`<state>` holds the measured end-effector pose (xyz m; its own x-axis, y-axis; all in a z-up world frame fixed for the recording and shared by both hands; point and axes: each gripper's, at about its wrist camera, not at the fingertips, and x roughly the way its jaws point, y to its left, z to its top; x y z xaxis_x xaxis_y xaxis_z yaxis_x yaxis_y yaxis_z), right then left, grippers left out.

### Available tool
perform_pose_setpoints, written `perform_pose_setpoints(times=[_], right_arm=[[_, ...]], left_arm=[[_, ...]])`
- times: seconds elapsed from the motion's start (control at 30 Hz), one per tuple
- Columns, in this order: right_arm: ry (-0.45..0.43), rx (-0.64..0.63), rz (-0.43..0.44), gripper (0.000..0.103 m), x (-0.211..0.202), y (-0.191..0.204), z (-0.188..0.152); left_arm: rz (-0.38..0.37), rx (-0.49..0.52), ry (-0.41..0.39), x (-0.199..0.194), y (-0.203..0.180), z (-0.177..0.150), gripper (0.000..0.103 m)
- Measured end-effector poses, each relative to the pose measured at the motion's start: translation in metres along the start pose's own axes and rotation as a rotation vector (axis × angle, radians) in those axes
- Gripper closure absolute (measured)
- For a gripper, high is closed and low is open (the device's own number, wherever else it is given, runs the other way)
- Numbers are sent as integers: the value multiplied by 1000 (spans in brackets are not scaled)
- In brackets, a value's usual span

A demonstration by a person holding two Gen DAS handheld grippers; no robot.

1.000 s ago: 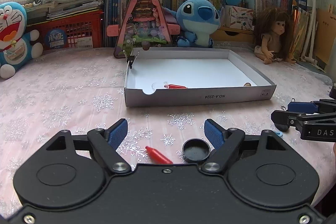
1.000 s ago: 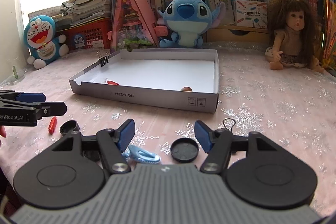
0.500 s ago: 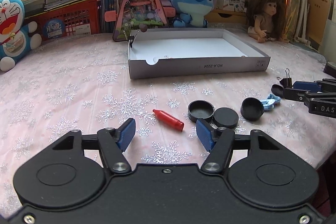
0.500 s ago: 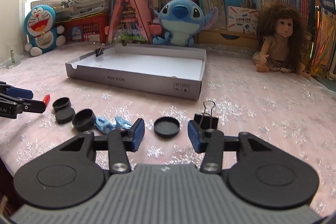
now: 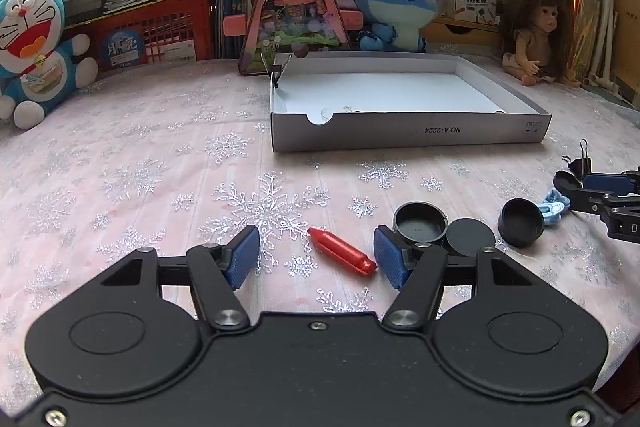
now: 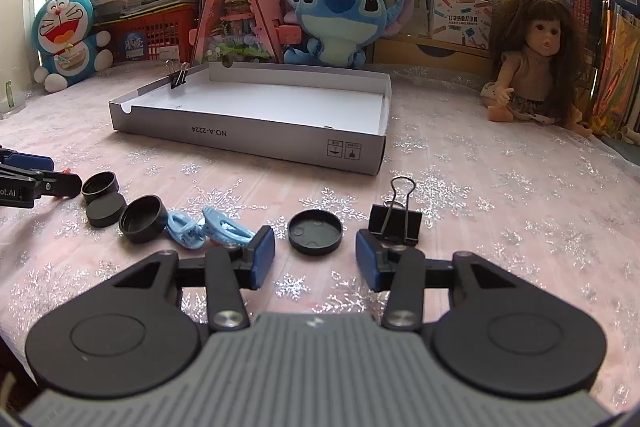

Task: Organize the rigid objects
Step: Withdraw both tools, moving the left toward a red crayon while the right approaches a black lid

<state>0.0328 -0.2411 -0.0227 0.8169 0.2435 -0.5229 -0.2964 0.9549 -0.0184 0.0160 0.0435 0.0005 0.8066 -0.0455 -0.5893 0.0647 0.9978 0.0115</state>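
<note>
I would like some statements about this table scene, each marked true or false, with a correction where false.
1. The left tongs are open. True.
2. The red crayon lies inside the white box. False: it lies on the tablecloth, between the left tongs' fingers.
3. A black binder clip stands near the right tongs. True.
4. The right tongs grip the black lid. False: they are open, the lid lies free.

The box (image 5: 408, 137) front wall reads "NO.A-222A", printed upside down from where I look; it shows in both my views (image 6: 208, 131). Right of that print sit two small handling symbols (image 6: 343, 149), too small to read. My left gripper's (image 6: 24, 183) side shows "ot.AI", cut off by the frame edge.
</note>
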Motion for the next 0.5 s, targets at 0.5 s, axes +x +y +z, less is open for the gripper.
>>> perform_pose_setpoints(times=[0.5], right_arm=[[24, 1, 5, 37, 6, -3, 3]], left_arm=[[-47, 80, 14, -13, -1, -7, 56]])
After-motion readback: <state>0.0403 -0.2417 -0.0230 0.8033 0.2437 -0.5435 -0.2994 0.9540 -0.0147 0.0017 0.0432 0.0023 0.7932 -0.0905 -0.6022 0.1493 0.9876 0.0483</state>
